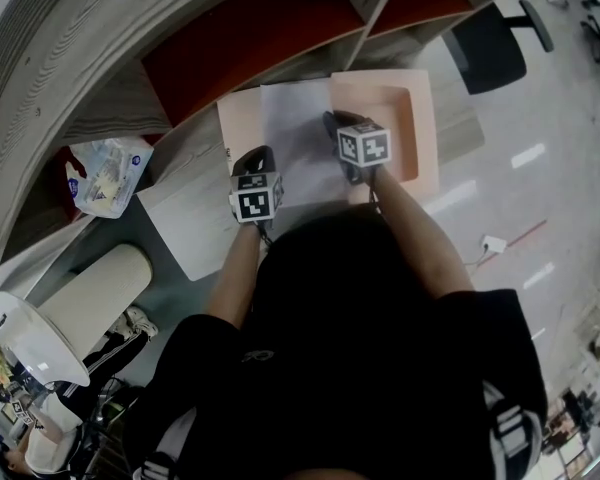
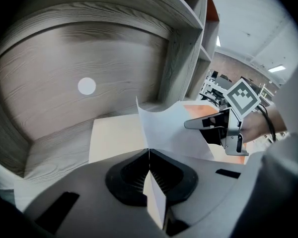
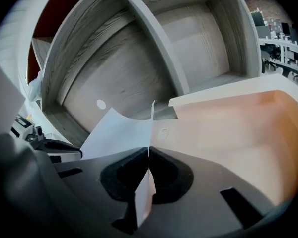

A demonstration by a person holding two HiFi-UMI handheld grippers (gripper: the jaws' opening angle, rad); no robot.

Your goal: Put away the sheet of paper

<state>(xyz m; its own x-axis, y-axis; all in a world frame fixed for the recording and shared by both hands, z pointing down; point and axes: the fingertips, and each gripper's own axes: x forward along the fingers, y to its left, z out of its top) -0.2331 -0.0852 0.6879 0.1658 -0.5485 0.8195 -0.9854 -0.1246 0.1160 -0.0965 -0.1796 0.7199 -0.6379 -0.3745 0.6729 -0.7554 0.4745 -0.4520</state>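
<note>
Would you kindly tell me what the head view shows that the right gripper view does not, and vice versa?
Only the head view: the marker cube on the right claw, and a large white cylinder. Only the right gripper view: that claw's jaws shut on the sheet of paper, and a white dot on the shelf. Both: the paper, shelf and peach tray.

We see a white sheet of paper (image 1: 298, 133) over a pale peach tray (image 1: 425, 118). The shelf (image 1: 70, 58) is grey wood grain with red back panels. The left gripper (image 1: 258, 156) and right gripper (image 1: 333, 121) are dark grey, their cubes bearing black-and-white square markers. At the left, a packet (image 1: 108, 173) shows blue and white. The person's top (image 1: 380, 348) is black.
</note>
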